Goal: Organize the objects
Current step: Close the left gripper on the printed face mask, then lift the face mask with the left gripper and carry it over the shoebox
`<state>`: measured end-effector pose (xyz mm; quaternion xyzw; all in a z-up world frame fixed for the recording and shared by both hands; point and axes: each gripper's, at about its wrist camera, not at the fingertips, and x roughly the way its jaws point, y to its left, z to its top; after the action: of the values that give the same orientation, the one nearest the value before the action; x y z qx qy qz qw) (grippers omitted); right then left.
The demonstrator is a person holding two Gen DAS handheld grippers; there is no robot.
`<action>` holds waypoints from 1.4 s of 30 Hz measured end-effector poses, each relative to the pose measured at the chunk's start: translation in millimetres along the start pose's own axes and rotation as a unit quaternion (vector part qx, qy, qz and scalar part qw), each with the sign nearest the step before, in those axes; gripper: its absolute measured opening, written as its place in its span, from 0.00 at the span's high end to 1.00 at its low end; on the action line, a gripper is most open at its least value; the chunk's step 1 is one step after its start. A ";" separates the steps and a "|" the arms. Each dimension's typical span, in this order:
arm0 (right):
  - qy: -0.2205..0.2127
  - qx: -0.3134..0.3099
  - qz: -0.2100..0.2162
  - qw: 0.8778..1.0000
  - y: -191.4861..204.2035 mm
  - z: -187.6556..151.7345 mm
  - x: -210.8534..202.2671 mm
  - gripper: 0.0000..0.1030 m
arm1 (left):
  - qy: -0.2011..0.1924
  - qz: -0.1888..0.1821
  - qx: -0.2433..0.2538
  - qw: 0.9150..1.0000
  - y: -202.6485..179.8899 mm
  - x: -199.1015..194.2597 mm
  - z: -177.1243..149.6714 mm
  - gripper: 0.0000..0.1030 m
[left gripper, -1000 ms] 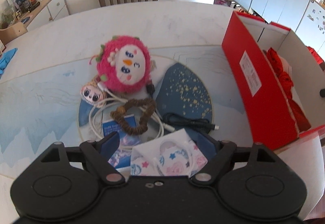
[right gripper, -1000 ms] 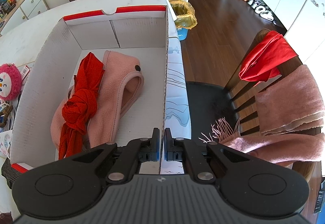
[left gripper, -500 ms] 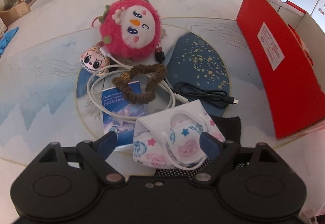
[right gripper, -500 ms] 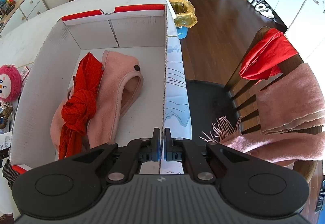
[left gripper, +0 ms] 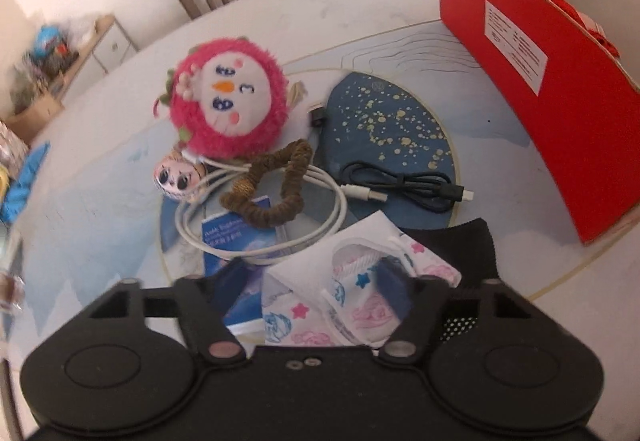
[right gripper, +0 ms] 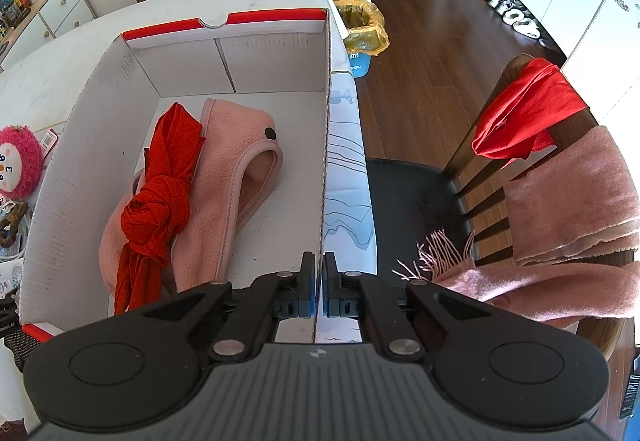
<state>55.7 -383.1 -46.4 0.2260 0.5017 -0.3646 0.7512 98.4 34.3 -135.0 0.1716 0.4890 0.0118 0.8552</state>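
The left gripper [left gripper: 312, 277] is closing its jaws around a star-printed face mask [left gripper: 352, 293] lying on the table [left gripper: 380, 17], beside cables, a brown hair tie [left gripper: 272, 181] and a pink plush toy [left gripper: 224, 109]. The right gripper [right gripper: 319, 281] is clamped on the wall of the red box [right gripper: 326, 161], which holds pink and red fabric.

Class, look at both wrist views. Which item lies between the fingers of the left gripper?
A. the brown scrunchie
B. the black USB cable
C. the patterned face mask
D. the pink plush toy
C: the patterned face mask lies between the closing jaws of the left gripper, while the other three things lie farther off on the table.
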 end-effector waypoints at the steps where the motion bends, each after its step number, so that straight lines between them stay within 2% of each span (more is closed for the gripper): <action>1: 0.000 0.000 0.000 1.000 0.0 0.0 0.0 0.98 | -0.002 0.006 0.007 1.000 -1.3 -1.3 0.1 0.53; 2: 0.000 0.000 0.000 1.000 0.0 -0.1 0.0 0.98 | -0.005 0.010 0.011 1.000 -1.9 -3.0 0.6 0.59; 4: 0.000 0.000 0.000 1.000 0.0 -0.1 0.0 0.98 | -0.011 0.018 0.021 1.000 -2.7 -6.2 1.9 0.87; 7: 0.000 0.001 -0.001 1.000 -0.1 -0.2 0.0 0.98 | -0.008 0.007 0.016 1.000 -0.1 -9.2 3.9 0.97; 9: 0.000 0.001 -0.001 1.000 -0.2 -0.3 0.0 0.98 | -0.010 -0.001 0.012 1.000 1.9 -13.8 5.7 0.99; 18: 0.000 0.004 0.000 1.000 0.0 1.5 -0.3 0.98 | -0.036 -0.093 -0.029 0.995 18.1 -54.7 25.1 1.00; 24: 0.000 0.005 0.001 1.000 0.7 1.6 0.0 0.98 | -0.069 -0.136 -0.016 0.988 10.8 -88.6 44.7 1.00; 32: -0.001 0.007 0.001 1.000 1.5 1.4 -0.1 0.98 | -0.117 -0.170 0.007 0.978 2.8 -122.2 79.6 1.00; 39: -0.003 0.012 0.005 1.000 -1.4 0.3 0.0 0.98 | -0.134 -0.196 -0.003 0.971 10.5 -134.0 104.6 1.00; 42: -0.002 0.012 0.006 1.000 -2.6 0.3 0.3 0.98 | -0.147 -0.193 0.006 0.970 10.6 -140.9 113.5 1.00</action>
<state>54.0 -385.1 -46.5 0.2371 0.4944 -0.3669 0.7515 121.9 -14.2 38.0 0.0787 0.3814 -0.1813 0.9030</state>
